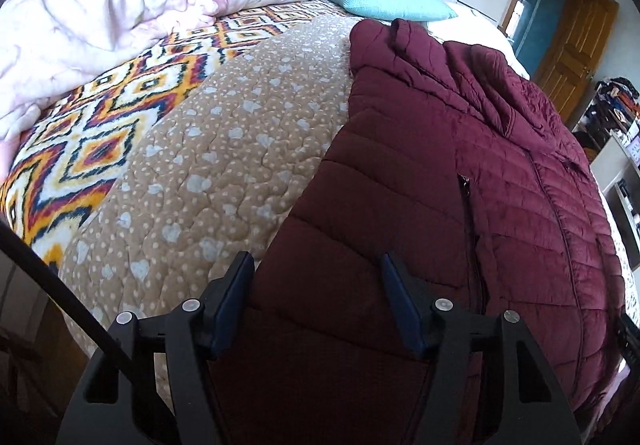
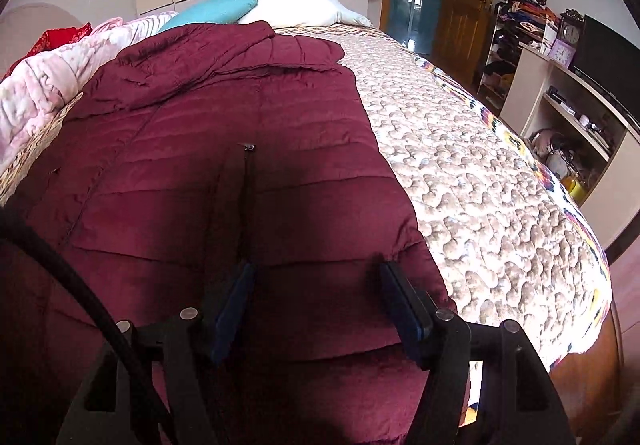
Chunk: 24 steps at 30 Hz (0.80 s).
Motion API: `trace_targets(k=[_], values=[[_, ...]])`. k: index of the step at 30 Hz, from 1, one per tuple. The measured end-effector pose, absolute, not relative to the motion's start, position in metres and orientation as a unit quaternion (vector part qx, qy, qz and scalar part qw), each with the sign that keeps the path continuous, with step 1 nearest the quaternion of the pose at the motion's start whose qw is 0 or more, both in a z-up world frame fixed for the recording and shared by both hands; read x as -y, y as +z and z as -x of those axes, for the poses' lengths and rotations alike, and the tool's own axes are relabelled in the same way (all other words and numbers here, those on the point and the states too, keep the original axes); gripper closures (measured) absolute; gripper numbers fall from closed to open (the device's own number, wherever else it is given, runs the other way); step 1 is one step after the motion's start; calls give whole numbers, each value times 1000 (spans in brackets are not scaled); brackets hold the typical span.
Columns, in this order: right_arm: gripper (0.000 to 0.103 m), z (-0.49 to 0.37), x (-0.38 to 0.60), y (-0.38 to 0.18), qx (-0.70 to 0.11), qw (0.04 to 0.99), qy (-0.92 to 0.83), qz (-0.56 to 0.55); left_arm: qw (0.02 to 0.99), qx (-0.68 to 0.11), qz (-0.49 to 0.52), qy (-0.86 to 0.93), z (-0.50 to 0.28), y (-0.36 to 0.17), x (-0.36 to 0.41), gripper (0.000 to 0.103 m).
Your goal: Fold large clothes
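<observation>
Both of my tools hung over the maroon puffer jacket (image 1: 460,181), which lay flat on the bed's quilt (image 1: 224,149) (zip pocket upward): left hand-held gripper (image 1: 318,277) partly spread above its hem, right hand-held gripper (image 2: 318,285) likewise, neither pinching fabric.

Maroon quilted jacket (image 2: 240,149) lay spread on beige bedspread (image 2: 472,197), right gripper (image 2: 316,277) over its hem, jaws apart, teal pillow (image 2: 212,14) beyond the collar
</observation>
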State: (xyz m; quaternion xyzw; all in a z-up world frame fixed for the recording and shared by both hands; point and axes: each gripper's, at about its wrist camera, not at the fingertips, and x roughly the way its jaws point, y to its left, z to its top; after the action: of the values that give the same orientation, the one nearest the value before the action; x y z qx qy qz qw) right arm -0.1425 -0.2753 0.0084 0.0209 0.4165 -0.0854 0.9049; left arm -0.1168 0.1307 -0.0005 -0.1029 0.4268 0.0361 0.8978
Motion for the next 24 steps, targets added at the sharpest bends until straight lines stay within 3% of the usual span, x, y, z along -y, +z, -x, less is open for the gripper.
trace_targets(k=[8,14,16,24], values=[[32,160,269,7,-417,904,-93,-2,900,-417,103,77,118,-5,-128,15],[28,167,266,5,-417,902,-109,2,895,-430,92,78,113,-6,-126,8],[27,168,265,4,-416,902,-116,-1,893,-432,100,78,116,-2,-126,9],[23,172,265,4,-422,899,-118,-2,904,-414,84,60,140,11,-123,38]])
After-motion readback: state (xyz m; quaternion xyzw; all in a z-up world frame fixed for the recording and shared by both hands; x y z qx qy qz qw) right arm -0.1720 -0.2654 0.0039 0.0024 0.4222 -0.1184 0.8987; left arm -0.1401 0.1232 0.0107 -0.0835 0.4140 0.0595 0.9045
